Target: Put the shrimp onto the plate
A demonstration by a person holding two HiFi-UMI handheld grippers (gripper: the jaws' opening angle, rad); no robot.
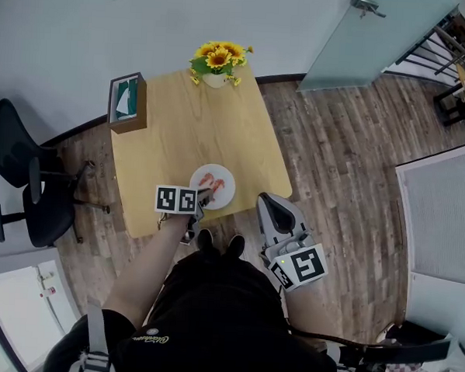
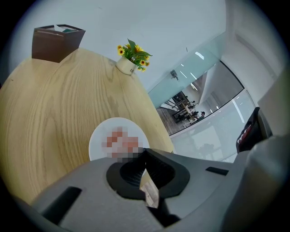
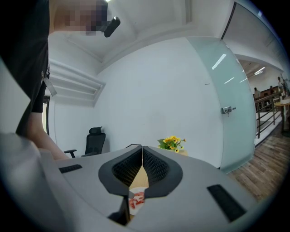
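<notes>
Already the shrimp (image 1: pixel 215 184) lie on the plate (image 1: pixel 228 174), pink-red and curled, by the near edge of the bench (image 1: pixel 181 124). Your left hand-held gripper (image 1: pixel 202 197) hangs at the plate's near-left rim, jaws shut on nothing, with the shrimp just beyond its tips. Your right hand-held gripper (image 1: pixel 269 200), also shut and empty, sits farther off, to the right.

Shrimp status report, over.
Left gripper shut, empty, at plate's near edge. Right gripper shut, empty, beside table's near corner. Shrimp on plate. Flowers and tissue box at far edge, clear.
</notes>
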